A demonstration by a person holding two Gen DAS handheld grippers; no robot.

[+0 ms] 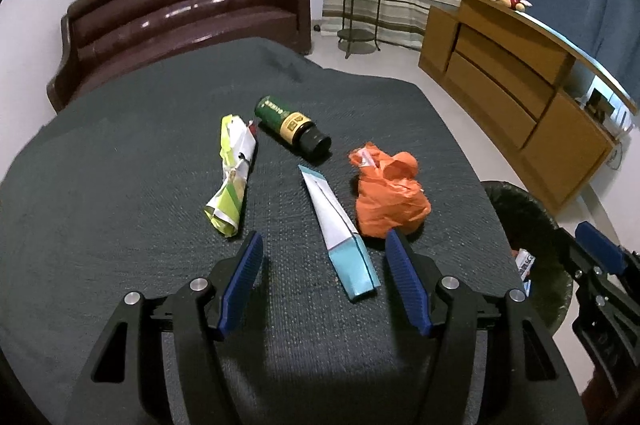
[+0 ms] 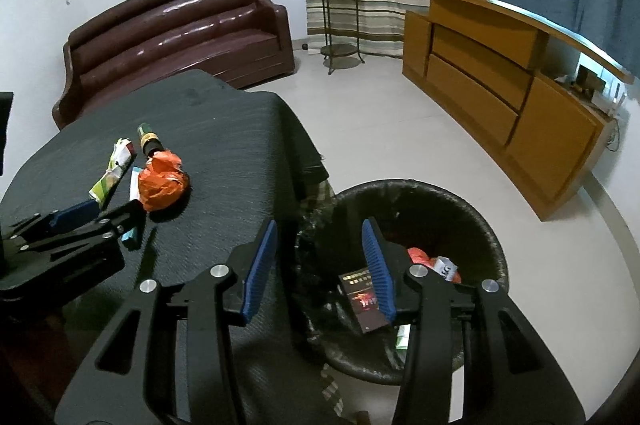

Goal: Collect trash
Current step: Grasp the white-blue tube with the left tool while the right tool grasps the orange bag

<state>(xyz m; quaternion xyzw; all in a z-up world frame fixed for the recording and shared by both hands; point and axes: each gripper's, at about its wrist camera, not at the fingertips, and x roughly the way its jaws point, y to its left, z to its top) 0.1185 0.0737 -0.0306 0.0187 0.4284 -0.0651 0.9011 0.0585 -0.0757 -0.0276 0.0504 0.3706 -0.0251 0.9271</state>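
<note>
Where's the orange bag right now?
In the left wrist view, the orange bag lies on the dark tablecloth, right of the white-and-blue tube, nearest the bin.

From my right wrist view, the orange bag covers most of the dark bottle; only its neck end shows. The white and blue tube is largely hidden behind the left gripper and the bag. Bin: near rim blocked by my right gripper; print on the dark packet inside too small to read. From the left wrist view, bottle label text illegible. The bin is partly covered by the table cloth edge, and the right gripper is cut off by the frame edge.
</note>
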